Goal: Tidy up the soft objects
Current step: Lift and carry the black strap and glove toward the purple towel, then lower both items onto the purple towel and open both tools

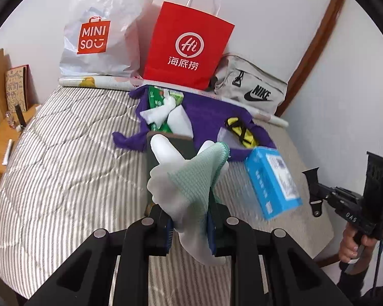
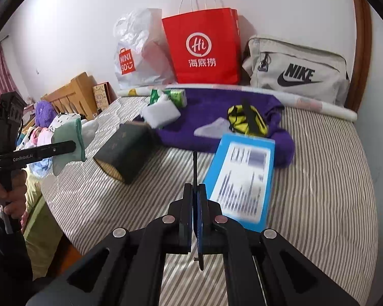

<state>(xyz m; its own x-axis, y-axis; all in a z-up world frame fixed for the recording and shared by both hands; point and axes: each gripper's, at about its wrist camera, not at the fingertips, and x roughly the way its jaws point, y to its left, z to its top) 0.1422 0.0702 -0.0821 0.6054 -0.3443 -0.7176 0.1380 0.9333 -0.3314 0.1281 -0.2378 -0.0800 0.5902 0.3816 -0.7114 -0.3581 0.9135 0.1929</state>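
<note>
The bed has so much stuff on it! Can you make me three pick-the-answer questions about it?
1. Where is the red paper bag?
A. Between the white plastic bag and the grey Nike bag
B. On the floor
C. On the purple cloth

2. What colour is the flat box nearest the right gripper?
A. Yellow
B. Blue
C. Pink

3. What is the left gripper doing?
A. Hanging open
B. Holding a book
C. Pinching a green-and-white sock

Answers: 1 A, it stands between them at the wall. 2 B, its border is blue. 3 C, the sock sits squeezed in its jaws.
</note>
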